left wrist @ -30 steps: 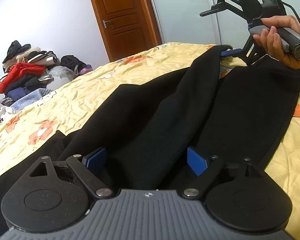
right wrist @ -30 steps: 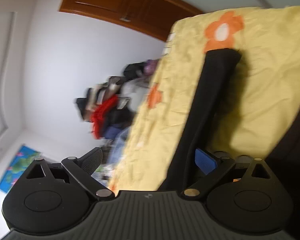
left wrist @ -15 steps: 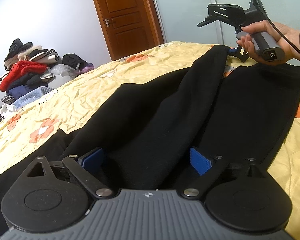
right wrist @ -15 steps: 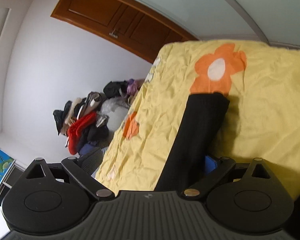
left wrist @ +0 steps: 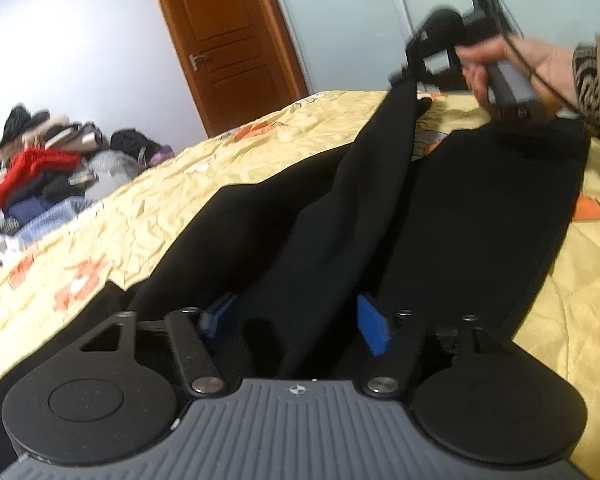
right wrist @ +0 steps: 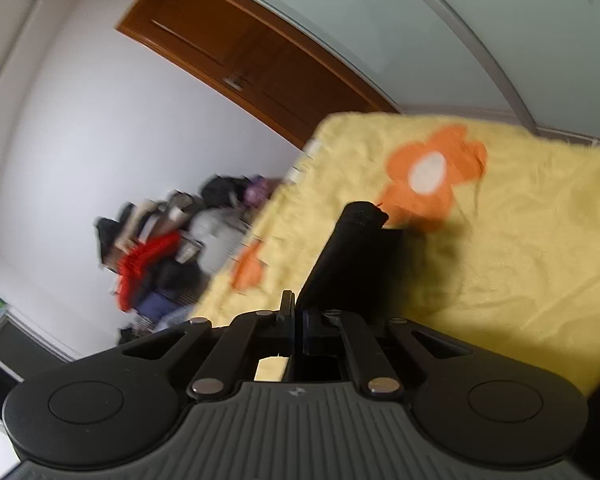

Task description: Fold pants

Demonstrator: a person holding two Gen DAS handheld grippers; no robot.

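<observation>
**Risk: uneven grip on the two ends of the pant leg**

Black pants (left wrist: 380,208) lie spread on the bed (left wrist: 140,208), over a yellow flower-print quilt, waist end at the near edge, leg ends toward the far edge by the wooden door (left wrist: 228,48).

Right claw (right wrist: 296,320): jaws have just been closing and now stand together, clamped on the cuff end of one leg; black fabric runs out from between the pads. In the left wrist view that leg rises off the quilt in a ridge up to the claw.

Left claw (left wrist: 296,320): jaws have just been closing but stand part apart, blue pads (left wrist: 374,328) either side of a bunch of fabric near the waist. Cannot tell if the pads press it yet; looks like not.

What can go wrong:
- Right pulls before left bites: the waist end drags across the quilt and the leg twists instead of folding flat.
- Left closes on a thick bunch: catches both layers or only the top one, so the fold comes out skewed.
- Right holds only the cuff edge; a sharp tug can slip it out.
- The other leg (left wrist: 500,208) lies flat beside; a sloppy carry lands the lifted leg off its edge.
</observation>
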